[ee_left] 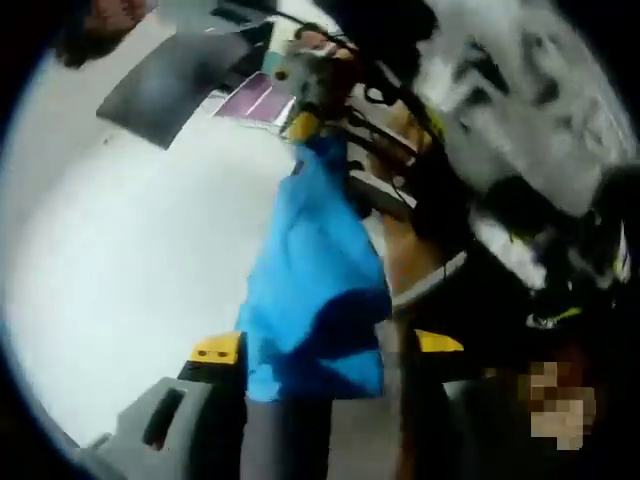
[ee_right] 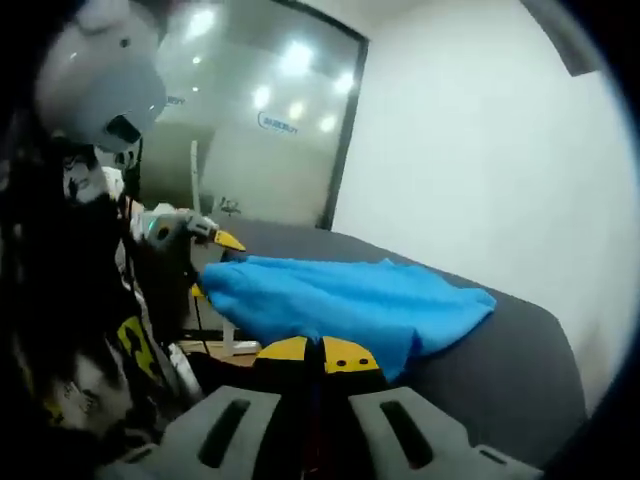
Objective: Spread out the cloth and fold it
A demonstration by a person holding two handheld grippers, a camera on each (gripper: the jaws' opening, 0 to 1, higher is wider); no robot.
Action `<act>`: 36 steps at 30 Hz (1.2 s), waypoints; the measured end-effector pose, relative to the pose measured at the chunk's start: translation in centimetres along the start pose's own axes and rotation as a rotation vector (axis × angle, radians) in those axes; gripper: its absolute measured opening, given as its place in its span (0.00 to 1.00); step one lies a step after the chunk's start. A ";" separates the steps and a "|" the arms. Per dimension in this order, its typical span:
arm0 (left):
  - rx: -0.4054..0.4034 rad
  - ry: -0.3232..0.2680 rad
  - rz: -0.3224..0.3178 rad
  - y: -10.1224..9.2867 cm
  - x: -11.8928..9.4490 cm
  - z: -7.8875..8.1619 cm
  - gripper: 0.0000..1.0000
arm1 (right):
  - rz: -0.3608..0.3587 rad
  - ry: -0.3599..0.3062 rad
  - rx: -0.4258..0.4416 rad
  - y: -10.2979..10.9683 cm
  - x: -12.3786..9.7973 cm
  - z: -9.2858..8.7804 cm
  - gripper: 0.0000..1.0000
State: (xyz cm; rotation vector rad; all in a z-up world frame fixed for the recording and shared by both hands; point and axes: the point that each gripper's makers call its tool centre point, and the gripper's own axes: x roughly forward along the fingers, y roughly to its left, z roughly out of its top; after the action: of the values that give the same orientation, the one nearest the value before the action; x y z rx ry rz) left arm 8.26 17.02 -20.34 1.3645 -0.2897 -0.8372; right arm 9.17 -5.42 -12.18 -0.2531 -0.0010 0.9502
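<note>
Between both tools — blue cloth (ee_right: 345, 300) stretched, rumpled; left tool (ee_left: 330, 350) and right tool (ee_right: 320, 356) each pinching an edge

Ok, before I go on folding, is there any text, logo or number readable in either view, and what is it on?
Nothing can be read.
The glass wall in the right gripper view carries a small logo with lettering: too blurred to read.
The blue cloth carries no label or print that I can see.

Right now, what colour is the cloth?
Bright blue cloth, plain, clearest in the right gripper view.
</note>
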 end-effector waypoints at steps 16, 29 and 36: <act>-0.058 -0.047 0.045 4.6 -0.4 1.1 0.03 | -0.015 -0.030 0.020 -1.1 -0.5 0.7 0.01; -0.657 -0.118 -0.079 8.8 0.4 1.7 0.02 | 0.014 0.052 -0.107 0.5 -1.9 -1.0 0.01; -0.725 -0.096 -0.089 9.3 1.5 2.3 0.02 | -0.031 0.062 -0.260 1.4 -2.1 -2.5 0.23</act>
State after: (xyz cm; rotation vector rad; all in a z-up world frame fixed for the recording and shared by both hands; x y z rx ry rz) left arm 11.18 14.13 -11.57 0.6636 0.0127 -0.9601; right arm 7.13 -6.88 -14.71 -0.5212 -0.0722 0.9103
